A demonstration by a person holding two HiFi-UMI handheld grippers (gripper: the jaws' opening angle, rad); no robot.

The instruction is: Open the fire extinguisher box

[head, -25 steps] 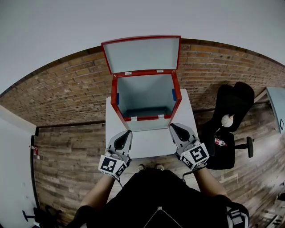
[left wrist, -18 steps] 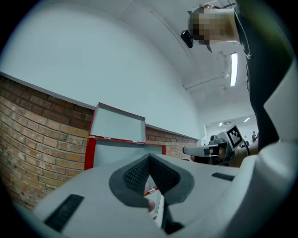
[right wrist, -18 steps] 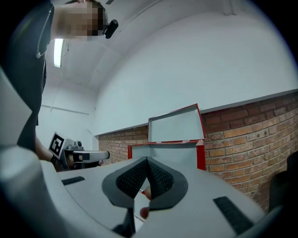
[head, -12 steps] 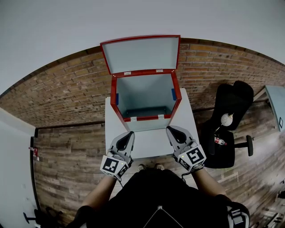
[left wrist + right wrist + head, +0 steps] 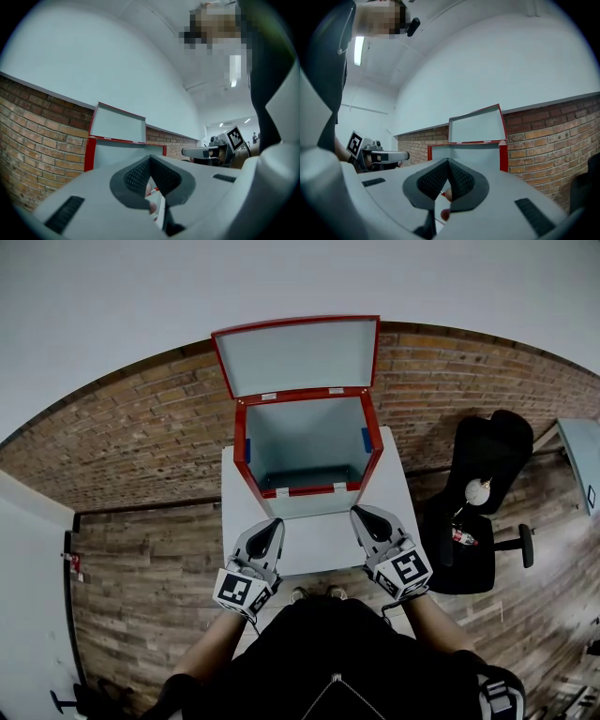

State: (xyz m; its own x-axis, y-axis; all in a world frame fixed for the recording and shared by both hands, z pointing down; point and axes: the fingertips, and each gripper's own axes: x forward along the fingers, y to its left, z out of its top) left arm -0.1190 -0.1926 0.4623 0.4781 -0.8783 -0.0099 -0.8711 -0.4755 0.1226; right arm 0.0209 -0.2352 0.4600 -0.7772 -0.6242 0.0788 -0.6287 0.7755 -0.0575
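The red fire extinguisher box (image 5: 307, 451) stands on a white table (image 5: 319, 540) against a brick wall. Its lid (image 5: 298, 354) is swung up and back, and the pale inside shows nothing in it. The box also shows in the left gripper view (image 5: 119, 140) and the right gripper view (image 5: 480, 136). My left gripper (image 5: 271, 525) hovers over the table just before the box's front left corner, jaws shut and holding nothing. My right gripper (image 5: 359, 516) is at the front right corner, shut and also holding nothing. Neither touches the box.
A black office chair (image 5: 487, 502) with a small white object on its seat stands to the right of the table. The floor is wooden planks. The brick wall (image 5: 141, 427) runs behind the box. The person's feet show under the table's near edge.
Both grippers have drawn slightly back toward me, away from the box front. The box and its lid have not moved.
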